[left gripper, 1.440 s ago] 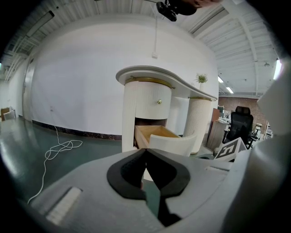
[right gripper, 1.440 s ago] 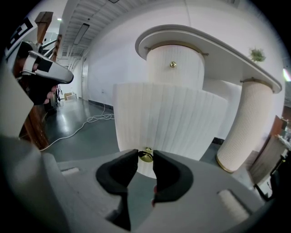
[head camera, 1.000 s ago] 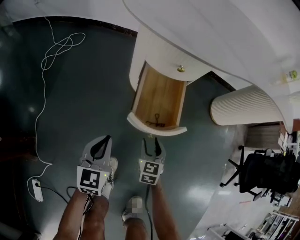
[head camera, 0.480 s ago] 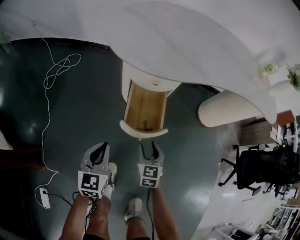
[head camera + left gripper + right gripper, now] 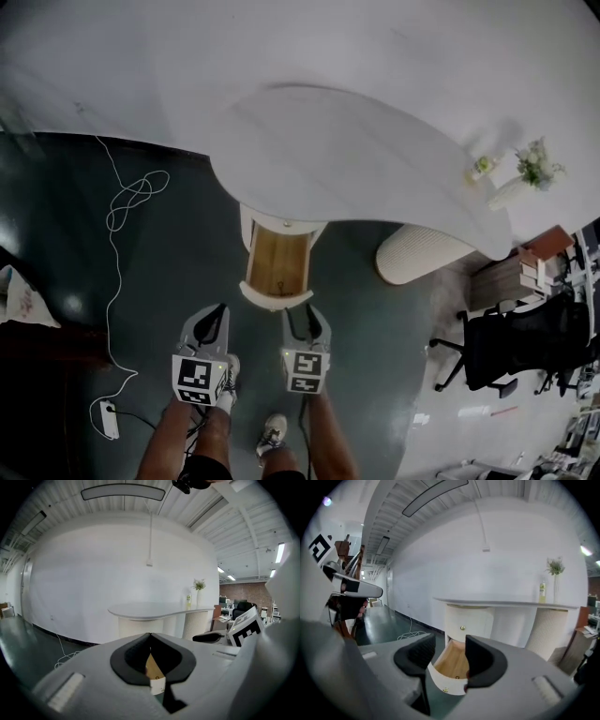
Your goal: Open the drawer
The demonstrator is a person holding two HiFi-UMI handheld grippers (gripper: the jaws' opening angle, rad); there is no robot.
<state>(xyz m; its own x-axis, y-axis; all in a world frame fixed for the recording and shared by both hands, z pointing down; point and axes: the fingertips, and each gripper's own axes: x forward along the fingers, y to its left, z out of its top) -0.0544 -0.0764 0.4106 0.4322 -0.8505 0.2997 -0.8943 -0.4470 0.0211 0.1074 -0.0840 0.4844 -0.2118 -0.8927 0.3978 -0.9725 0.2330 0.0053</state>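
Observation:
A wooden drawer (image 5: 277, 264) stands pulled out from under the curved white desk (image 5: 356, 169), its white front (image 5: 277, 298) toward me. My left gripper (image 5: 219, 311) hangs above the dark floor, just short of the drawer front and to its left; its tips meet, shut on nothing. My right gripper (image 5: 301, 313) is level with it on the right, open, its jaws closing slightly with nothing between them. The right gripper view shows the drawer (image 5: 452, 665) through the gap of the right gripper (image 5: 450, 641), below a shut upper drawer with a brass knob (image 5: 462, 628). The left gripper (image 5: 150, 634) points at the desk (image 5: 150, 610).
A white cable (image 5: 131, 202) loops over the floor to a power strip (image 5: 108, 419) on the left. A ribbed white column (image 5: 417, 253) props the desk's right end. A plant (image 5: 532, 161) and a bottle (image 5: 481, 167) stand on the desk. A black office chair (image 5: 511, 352) is at right.
Both grippers have risen and the head view has pulled back, so the desk and drawer look smaller and farther. The drawer stays open. The left gripper stays shut and empty.

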